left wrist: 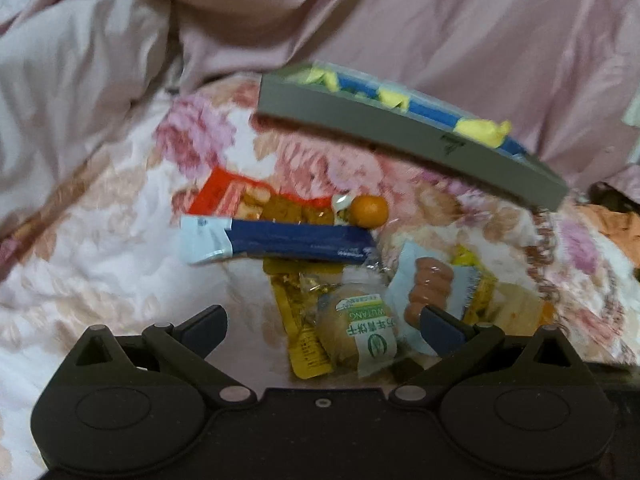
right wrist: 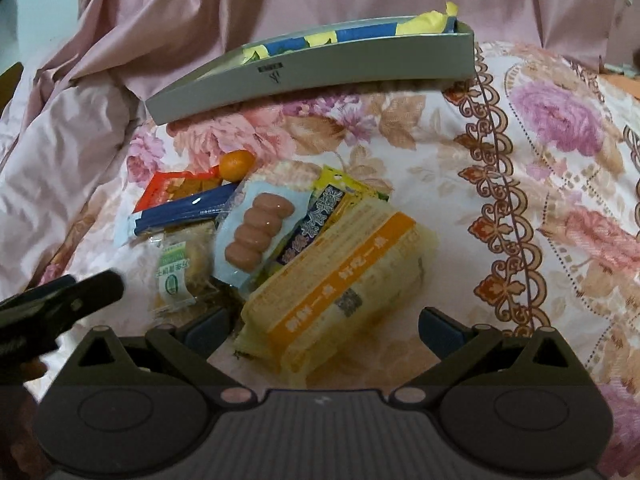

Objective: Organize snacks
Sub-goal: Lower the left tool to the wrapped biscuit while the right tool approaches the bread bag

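A pile of snacks lies on a floral bedspread. It holds a long blue packet (left wrist: 280, 242) (right wrist: 184, 210), a red packet (left wrist: 240, 198) (right wrist: 172, 186), a small orange fruit (left wrist: 369, 211) (right wrist: 237, 164), a green-labelled biscuit (left wrist: 360, 328) (right wrist: 180, 268), a sausage pack (left wrist: 428, 284) (right wrist: 256, 232), a yellow packet (left wrist: 300, 320) and a large orange-banded wafer pack (right wrist: 340, 284). A grey tray (left wrist: 400, 140) (right wrist: 320, 68) with blue and yellow wrappers sits behind the pile. My left gripper (left wrist: 322, 328) is open over the biscuit. My right gripper (right wrist: 326, 330) is open around the wafer pack's near end.
A crumpled pink quilt (left wrist: 120, 60) (right wrist: 180, 8) rises behind and left of the tray. The floral bedspread (right wrist: 540, 160) stretches to the right of the pile. The left gripper's dark body (right wrist: 60, 300) shows at the right wrist view's lower left.
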`<state>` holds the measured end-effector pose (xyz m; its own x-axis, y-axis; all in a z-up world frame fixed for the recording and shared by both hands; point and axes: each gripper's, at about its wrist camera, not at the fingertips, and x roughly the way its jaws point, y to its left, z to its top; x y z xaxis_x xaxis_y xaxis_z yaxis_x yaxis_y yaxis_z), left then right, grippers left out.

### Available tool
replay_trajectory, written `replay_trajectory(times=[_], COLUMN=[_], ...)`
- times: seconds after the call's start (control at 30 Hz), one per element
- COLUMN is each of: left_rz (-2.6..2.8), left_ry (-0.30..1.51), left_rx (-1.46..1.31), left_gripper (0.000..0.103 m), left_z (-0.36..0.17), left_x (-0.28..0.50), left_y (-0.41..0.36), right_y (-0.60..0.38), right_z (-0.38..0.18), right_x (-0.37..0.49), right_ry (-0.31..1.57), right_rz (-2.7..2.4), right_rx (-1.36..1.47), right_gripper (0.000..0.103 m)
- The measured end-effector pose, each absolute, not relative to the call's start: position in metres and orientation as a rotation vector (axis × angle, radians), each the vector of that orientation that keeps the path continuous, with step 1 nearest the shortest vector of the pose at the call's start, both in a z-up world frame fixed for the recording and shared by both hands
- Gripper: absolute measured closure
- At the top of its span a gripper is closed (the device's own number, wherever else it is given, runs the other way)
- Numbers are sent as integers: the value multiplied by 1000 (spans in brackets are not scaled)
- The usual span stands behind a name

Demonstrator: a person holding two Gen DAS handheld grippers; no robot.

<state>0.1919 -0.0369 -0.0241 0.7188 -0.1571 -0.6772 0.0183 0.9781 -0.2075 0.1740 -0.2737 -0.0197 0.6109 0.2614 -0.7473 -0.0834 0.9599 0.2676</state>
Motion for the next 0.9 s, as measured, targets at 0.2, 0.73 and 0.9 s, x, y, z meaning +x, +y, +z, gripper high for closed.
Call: replay_trajectory(times=[0.2,0.73,0.9], left_rz=[-106,-67,-88], left_ry=[794,792,770], left_rx=[-176,-146,-132], left_gripper=[1,36,34], left_z=[-37,-50,-49], left_x=[204,196,195], left_y=[-52,-19,-12], right_y=[-279,-271,-278], right_z=[-19,-21,-20], right_x=[176,176,177], right_ry=[899,869,835], right_rz=[178,204,209], right_rx=[241,156,236], right_gripper=[0,0,0])
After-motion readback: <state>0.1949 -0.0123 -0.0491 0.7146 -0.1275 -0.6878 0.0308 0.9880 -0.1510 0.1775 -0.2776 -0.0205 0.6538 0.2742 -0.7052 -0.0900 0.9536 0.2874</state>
